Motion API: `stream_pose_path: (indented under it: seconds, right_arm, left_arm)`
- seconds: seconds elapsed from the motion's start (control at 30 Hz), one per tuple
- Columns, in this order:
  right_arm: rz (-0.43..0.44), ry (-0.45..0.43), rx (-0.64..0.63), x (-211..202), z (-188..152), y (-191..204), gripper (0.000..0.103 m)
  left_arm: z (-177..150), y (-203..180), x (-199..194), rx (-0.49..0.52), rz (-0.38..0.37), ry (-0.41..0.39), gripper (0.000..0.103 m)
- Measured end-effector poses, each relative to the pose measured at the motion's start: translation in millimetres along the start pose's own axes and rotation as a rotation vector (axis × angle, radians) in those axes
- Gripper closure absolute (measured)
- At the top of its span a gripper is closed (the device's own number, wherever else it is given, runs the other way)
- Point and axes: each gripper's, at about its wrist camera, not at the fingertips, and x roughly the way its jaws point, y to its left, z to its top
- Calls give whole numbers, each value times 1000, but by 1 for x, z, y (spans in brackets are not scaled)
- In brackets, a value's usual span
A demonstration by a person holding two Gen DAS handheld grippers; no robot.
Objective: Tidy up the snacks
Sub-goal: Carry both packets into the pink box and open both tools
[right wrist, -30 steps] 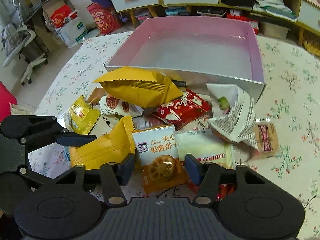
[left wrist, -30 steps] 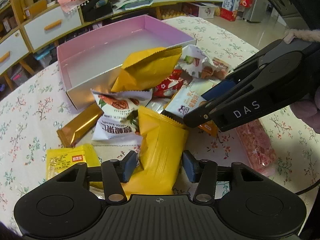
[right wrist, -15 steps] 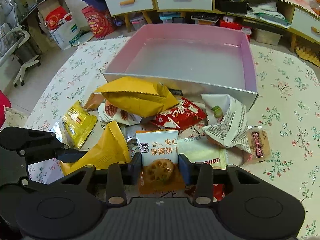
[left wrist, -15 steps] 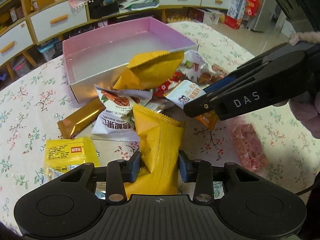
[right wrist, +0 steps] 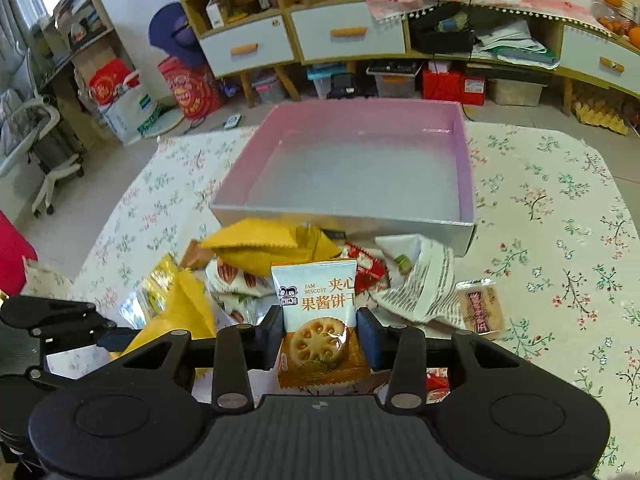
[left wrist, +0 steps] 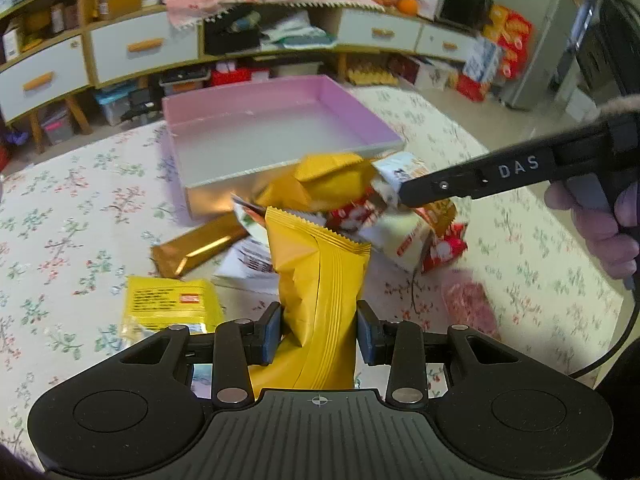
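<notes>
My left gripper [left wrist: 318, 334] is shut on a yellow snack packet [left wrist: 320, 288], which stands up off the table between the blue pads. My right gripper [right wrist: 320, 334] is shut on a white and orange jam biscuit packet [right wrist: 318, 312], lifted clear of the pile. In the left wrist view the right gripper [left wrist: 404, 198] reaches in from the right with that packet. The empty pink box [right wrist: 360, 168] sits on the table just beyond the heap of snacks [right wrist: 280, 256]; it also shows in the left wrist view as the pink box [left wrist: 276, 132].
On the floral tablecloth [right wrist: 560, 220] lie a gold bar [left wrist: 196, 244], a flat yellow sachet [left wrist: 168, 304], a pink candy pack [left wrist: 468, 304], a newsprint-patterned pack [right wrist: 428, 284] and a small brown cake pack [right wrist: 480, 308]. Cabinets with drawers [right wrist: 344, 36] stand behind the table.
Both grippers closed on their packets and then rose with them, the yellow packet in the left, the jam biscuit packet in the right. The box now looks farther below.
</notes>
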Motion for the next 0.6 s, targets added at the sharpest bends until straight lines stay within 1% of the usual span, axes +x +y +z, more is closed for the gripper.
stream_pose_path:
  seconds: [0.17, 0.33, 0.43, 0.53, 0.6]
  right_arm:
    - [18, -47, 31, -11, 8, -3, 92]
    - [25, -94, 85, -15, 20, -9, 92]
    - [34, -118, 135, -10, 29, -15, 92]
    - [29, -156, 168, -1, 37, -23, 92]
    - [15, -165, 194, 9, 44, -29, 92]
  left_arm:
    - [8, 9, -18, -44, 17, -56, 68]
    - [32, 23, -23, -130, 67, -115, 68]
    - [53, 30, -16, -165, 90, -143, 68]
    - [79, 33, 2, -163, 109, -139, 68]
    - [95, 34, 17, -155, 122, -132, 68]
